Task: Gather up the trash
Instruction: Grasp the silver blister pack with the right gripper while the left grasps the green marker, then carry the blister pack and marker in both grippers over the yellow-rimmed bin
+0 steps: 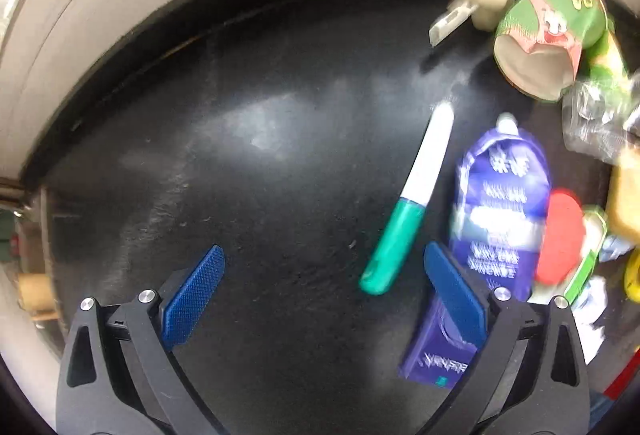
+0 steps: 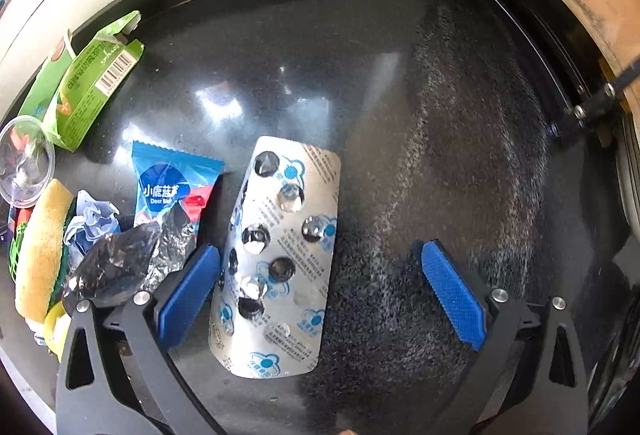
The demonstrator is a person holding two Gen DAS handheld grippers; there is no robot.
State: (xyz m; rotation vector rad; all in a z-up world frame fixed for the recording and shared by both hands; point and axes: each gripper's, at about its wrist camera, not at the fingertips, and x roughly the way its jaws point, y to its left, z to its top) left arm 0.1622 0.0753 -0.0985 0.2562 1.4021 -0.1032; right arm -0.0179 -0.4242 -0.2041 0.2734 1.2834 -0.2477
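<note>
A: What is the biggest thing here?

B: The shiny black tabletop (image 2: 400,75). All the trash lies on it.

A: What comes next?

B: The left tongs (image 1: 324,285) and the right tongs (image 2: 320,291). Both are spread wide and grip nothing.

A: And the trash?

B: A silver pill sheet with popped bubbles (image 2: 280,255) lies flat between the right tongs' fingers, close to the left finger. A crushed green paper cup (image 1: 552,35) lies on its side at the far right of the left view. A purple squeeze pouch (image 1: 500,211) lies just beside the left tongs. A knife with a white blade and green handle (image 1: 408,207) lies in front of them.
</note>
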